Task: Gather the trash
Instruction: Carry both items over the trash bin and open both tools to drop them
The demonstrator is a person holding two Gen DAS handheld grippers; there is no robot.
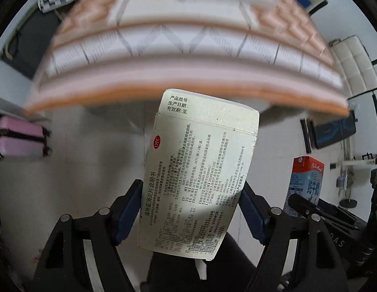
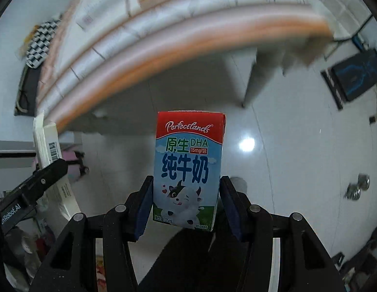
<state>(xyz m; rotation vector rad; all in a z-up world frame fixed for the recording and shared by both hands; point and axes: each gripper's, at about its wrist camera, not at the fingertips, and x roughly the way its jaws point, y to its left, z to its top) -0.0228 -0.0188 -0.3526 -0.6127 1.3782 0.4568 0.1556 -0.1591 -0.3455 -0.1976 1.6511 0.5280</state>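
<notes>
My left gripper (image 1: 190, 209) has its fingers (image 1: 128, 209) clamped on the lower sides of a cream medicine box (image 1: 200, 170), which sticks out ahead of them. My right gripper (image 2: 186, 202) grips a small milk carton (image 2: 188, 168) the same way, pads on both flanks. Both are over glossy white floor (image 2: 273, 170), just off the blurred worktop (image 1: 178, 56) edge.

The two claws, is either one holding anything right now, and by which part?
Both are. The left claw grips the medicine box by its side edges near the lower end. The right claw grips the milk carton by its sides at the lower half.
</notes>
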